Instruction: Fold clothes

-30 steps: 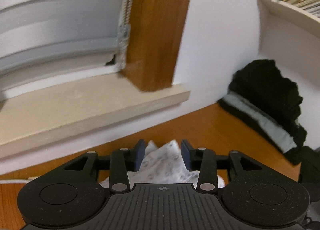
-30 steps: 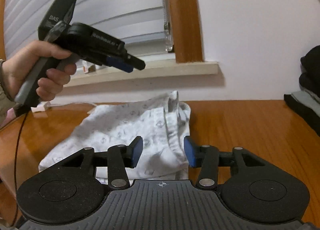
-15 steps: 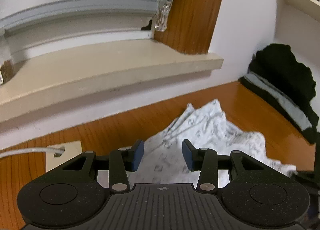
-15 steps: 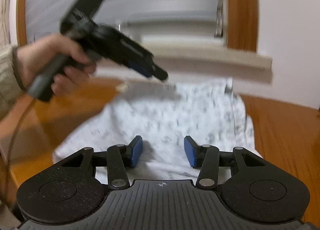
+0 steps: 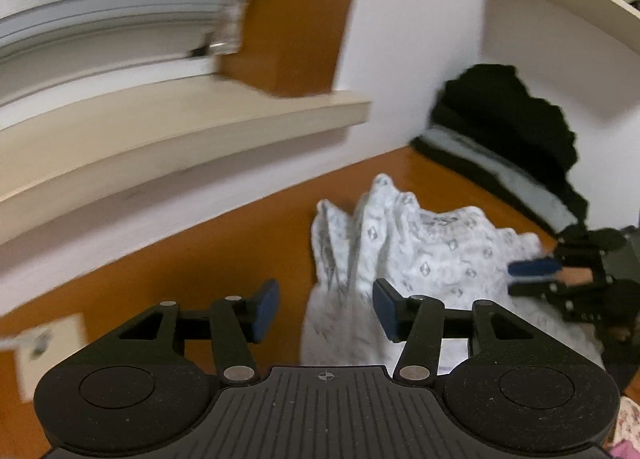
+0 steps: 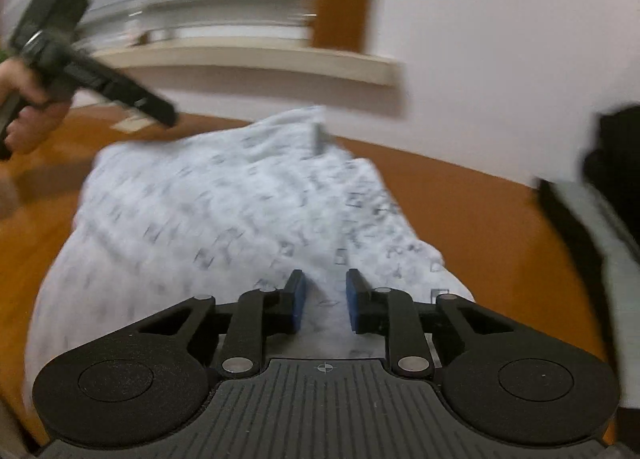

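White patterned cloth garment [image 6: 224, 211] lies rumpled on the orange-brown wooden counter [image 6: 460, 199], below a beige window sill [image 5: 172, 131]. Left tongs [image 5: 326, 311] are opening, pads apart, cloth edge loosely between them. Right tongs [image 6: 323, 301] are closing over the garment, gap narrow, no pinch visible. Folded black clothes pile [image 5: 508, 123] sits against the wall, apart.

left wrist: low, faces windowsill [image 5: 180, 127] | right wrist: low, same | shared: white garment [image 5: 420, 243]

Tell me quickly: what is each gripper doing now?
Left gripper: opening, holding nothing.
Right gripper: closing over the white patterned cloth garment, not yet pinching.
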`<move>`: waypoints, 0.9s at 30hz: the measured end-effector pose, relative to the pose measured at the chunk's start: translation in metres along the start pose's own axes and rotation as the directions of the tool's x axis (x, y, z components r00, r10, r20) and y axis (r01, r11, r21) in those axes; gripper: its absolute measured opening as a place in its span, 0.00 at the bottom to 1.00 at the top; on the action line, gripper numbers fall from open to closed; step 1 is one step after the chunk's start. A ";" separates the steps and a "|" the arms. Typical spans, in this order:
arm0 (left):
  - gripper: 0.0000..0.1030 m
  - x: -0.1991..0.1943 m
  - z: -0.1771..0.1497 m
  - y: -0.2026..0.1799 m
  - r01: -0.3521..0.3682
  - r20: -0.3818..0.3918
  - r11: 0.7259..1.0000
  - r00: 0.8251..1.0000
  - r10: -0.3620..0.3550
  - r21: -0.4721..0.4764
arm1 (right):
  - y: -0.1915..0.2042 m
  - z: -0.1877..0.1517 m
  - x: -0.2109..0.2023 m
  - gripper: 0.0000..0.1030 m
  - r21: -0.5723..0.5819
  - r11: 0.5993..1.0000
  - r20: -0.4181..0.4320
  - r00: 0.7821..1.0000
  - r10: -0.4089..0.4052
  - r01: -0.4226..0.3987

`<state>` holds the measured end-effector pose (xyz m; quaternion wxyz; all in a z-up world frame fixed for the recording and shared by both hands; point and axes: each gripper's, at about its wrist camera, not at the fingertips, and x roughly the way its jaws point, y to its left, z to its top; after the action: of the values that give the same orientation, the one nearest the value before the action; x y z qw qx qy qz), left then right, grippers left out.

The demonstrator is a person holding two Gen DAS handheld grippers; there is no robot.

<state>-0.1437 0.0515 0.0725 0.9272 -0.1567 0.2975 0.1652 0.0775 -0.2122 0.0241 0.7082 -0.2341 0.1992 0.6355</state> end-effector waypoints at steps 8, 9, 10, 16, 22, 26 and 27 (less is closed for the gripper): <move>0.44 0.087 0.045 -0.020 0.121 -0.037 0.991 0.992 -0.120 0.048 | -0.052 -0.002 -0.011 0.44 0.211 0.971 0.029 0.992 -0.122 0.113; 0.40 0.093 0.046 -0.020 0.132 -0.041 0.990 0.991 -0.130 0.054 | -0.055 -0.002 -0.009 0.44 0.229 0.964 0.019 0.989 -0.145 0.137; 0.30 0.098 0.047 -0.019 0.150 -0.041 0.987 0.988 -0.147 0.063 | -0.059 -0.003 -0.008 0.45 0.248 0.958 0.008 0.989 -0.150 0.143; 0.03 0.083 0.051 -0.008 0.212 0.076 0.973 0.973 -0.219 0.085 | -0.064 -0.008 -0.011 0.05 0.318 0.942 0.030 0.992 -0.121 0.105; 0.08 0.084 0.063 -0.009 0.140 0.089 0.987 0.985 -0.148 0.084 | -0.063 0.006 -0.016 0.07 0.341 0.914 0.109 0.956 -0.271 0.220; 0.32 0.080 0.040 -0.004 0.105 0.038 0.992 0.993 -0.108 0.074 | -0.054 -0.004 0.000 0.26 0.299 0.905 0.017 0.947 -0.321 0.302; 0.38 0.073 0.033 -0.003 0.108 0.037 0.992 0.993 -0.111 0.070 | -0.050 -0.007 -0.005 0.31 0.293 0.906 0.022 0.946 -0.325 0.304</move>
<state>-0.0699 0.0768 0.0545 0.9455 -0.1377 0.2750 0.1070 0.1269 -0.2245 0.0251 0.8342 -0.1358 0.2234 0.4855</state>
